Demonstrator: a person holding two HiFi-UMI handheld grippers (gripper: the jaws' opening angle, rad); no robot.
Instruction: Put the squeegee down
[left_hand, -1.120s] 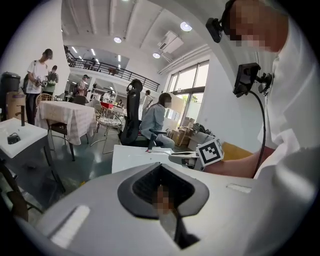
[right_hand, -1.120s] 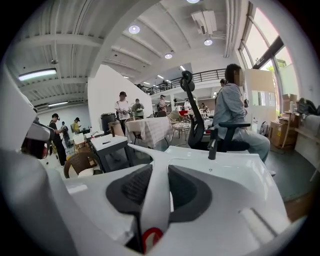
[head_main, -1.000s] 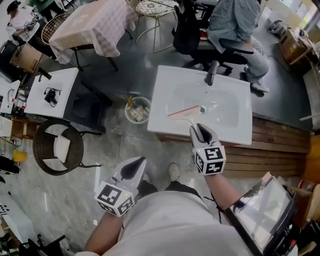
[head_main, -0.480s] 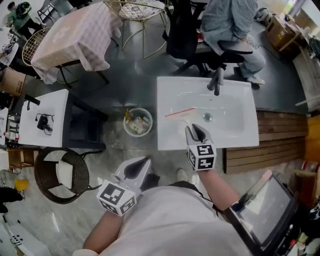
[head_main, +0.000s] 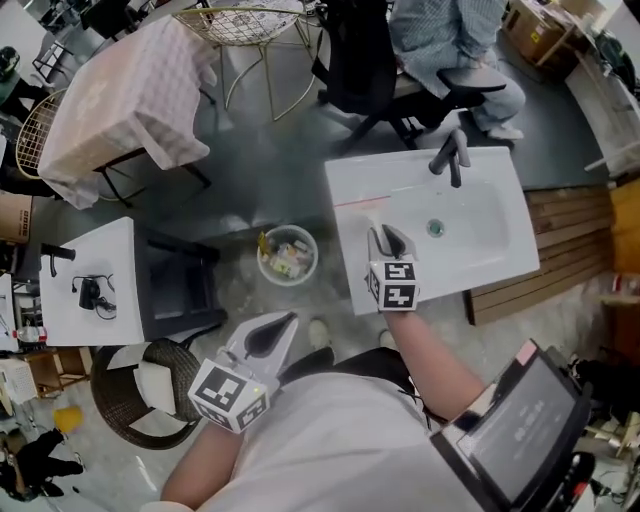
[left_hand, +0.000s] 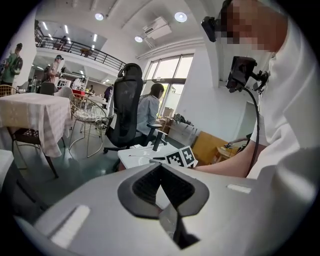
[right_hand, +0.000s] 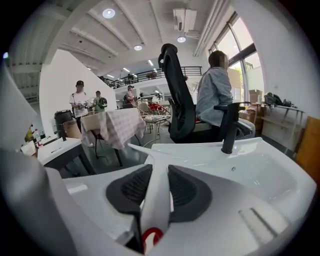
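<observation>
Between the jaws of the right gripper (right_hand: 157, 170) sits the white handle of the squeegee (right_hand: 155, 197), with both dark pads pressed against its sides and a red ring showing at the near end of the handle. From the head view, the squeegee reaches forward from that gripper over the left part of the white basin (head_main: 490, 255), and its thin reddish blade lies across the basin's left rear area, close to the rim. Whether the blade touches the basin cannot be told. A black faucet (head_main: 452, 158) stands at the basin's far edge, and the drain (head_main: 435, 228) is in the bowl to the right of the gripper. The left gripper (head_main: 268, 335) hangs low in front of the person's body, well apart from the basin. Its jaw tips meet and nothing is between them. On the floor just left of the basin is a round waste bin (head_main: 288, 256) with scraps inside. Beyond the basin a seated person (head_main: 445, 35) is next to a black office chair (head_main: 352, 55). A table with a checked cloth (head_main: 115, 95) is at the upper left, and a small white table (head_main: 95, 320) is below it. A tablet screen (head_main: 520, 420) shows at the lower right.
</observation>
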